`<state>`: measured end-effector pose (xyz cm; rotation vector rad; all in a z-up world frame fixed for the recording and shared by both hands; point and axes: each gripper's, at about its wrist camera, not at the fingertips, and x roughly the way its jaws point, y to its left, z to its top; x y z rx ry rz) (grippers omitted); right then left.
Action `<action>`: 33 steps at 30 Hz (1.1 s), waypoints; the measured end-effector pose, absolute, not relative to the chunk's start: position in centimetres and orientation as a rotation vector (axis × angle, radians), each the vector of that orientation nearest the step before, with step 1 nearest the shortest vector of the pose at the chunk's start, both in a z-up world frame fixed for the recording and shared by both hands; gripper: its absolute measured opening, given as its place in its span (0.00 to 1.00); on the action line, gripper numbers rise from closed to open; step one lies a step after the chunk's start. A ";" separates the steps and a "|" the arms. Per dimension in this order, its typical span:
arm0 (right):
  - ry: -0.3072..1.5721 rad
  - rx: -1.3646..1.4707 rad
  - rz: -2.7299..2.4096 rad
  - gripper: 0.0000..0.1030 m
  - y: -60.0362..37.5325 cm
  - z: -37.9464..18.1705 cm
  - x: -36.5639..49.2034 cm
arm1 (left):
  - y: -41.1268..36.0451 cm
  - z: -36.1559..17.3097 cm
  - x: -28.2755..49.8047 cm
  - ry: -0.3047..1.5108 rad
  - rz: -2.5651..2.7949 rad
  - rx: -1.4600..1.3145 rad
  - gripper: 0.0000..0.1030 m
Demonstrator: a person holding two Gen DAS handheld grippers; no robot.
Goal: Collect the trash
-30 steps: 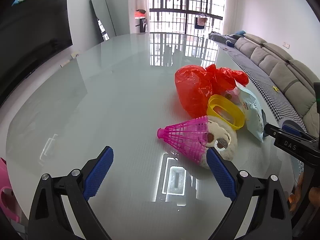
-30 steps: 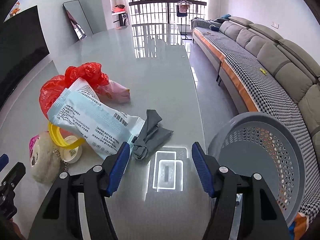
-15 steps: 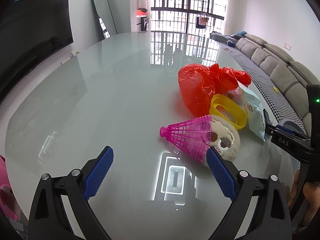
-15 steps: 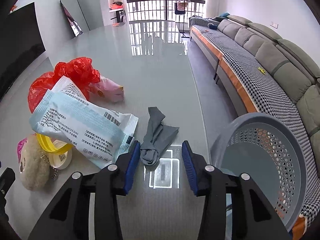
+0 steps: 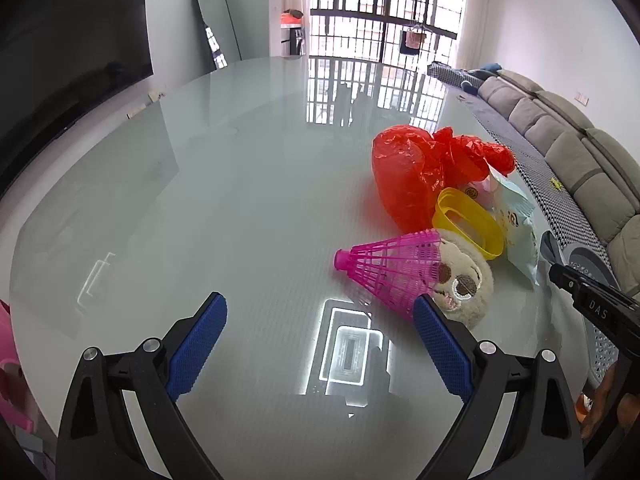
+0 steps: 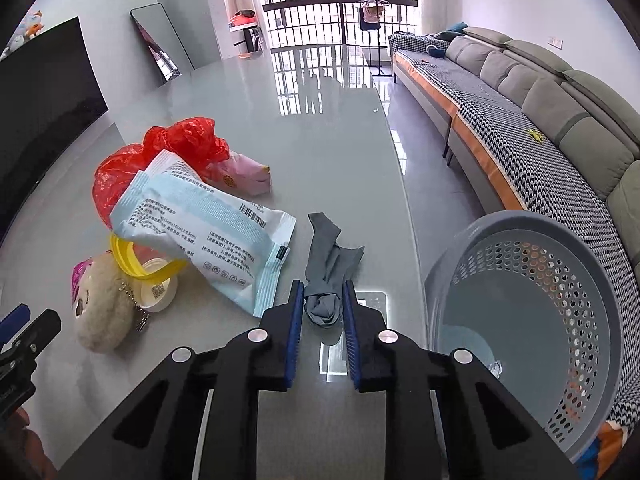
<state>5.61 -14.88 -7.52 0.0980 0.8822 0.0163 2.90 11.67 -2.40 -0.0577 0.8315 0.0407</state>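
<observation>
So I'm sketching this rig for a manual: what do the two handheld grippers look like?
Both match: the left gripper and right gripper have black angular frames, silver round bolts, and textured blue pads lining the jaws. White "DAS" lettering marks the right one's side.

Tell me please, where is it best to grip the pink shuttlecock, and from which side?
Probably at the small cork end, coming from above. The pink shuttlecock lies on its side, its wide skirt leaning against the plush toy, so only the narrow tip is free.

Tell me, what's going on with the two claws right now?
Right gripper just closed, fingers pinching the grey sock on the table. Left gripper open, empty, over bare glass. Grey basket alongside, path clear.
</observation>
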 end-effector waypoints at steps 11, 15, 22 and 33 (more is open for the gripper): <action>0.865 0.108 0.049 0.19 -15.1 -6.6 2.4 | 7.8 -2.8 2.4 0.854 -0.054 -0.064 0.90; 0.864 0.126 0.056 0.19 -15.9 -6.7 1.6 | 6.2 -3.4 2.8 0.865 -0.057 -0.063 0.90; 0.850 0.161 0.054 0.19 -17.4 -6.4 1.0 | 4.0 -3.3 3.5 0.860 -0.055 -0.029 0.62; 0.816 0.213 0.034 0.19 -19.8 -5.7 0.0 | 4.3 -2.1 2.8 0.854 -0.076 -0.021 0.27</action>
